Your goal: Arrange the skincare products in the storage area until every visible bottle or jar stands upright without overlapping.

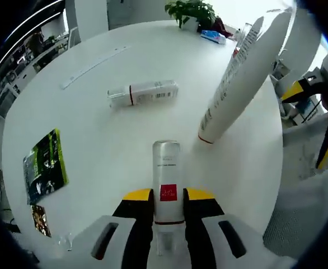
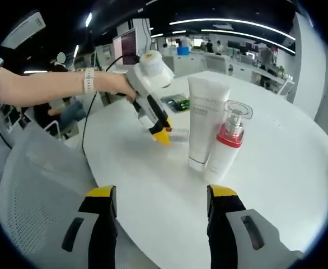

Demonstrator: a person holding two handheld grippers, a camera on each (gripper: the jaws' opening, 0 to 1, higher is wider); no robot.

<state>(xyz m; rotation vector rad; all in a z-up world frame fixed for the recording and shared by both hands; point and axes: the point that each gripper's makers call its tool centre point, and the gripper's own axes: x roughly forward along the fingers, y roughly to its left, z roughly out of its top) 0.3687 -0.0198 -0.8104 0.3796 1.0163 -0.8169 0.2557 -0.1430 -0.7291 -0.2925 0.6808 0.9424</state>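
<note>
Three skincare containers are showing in the left gripper view: one silver bottle [image 1: 167,182] at lower centre, one white bottle [image 1: 143,93] lying above it, and one tall white tube [image 1: 239,78] leaning at upper right. One small blue-and-white item [image 1: 213,36] and one potted plant [image 1: 191,12] are sitting at the top, with one green packet [image 1: 45,165] at left. In the right gripper view, two containers are standing at centre: one white tube [image 2: 204,120] and one red-collared pump bottle [image 2: 226,143].
</note>
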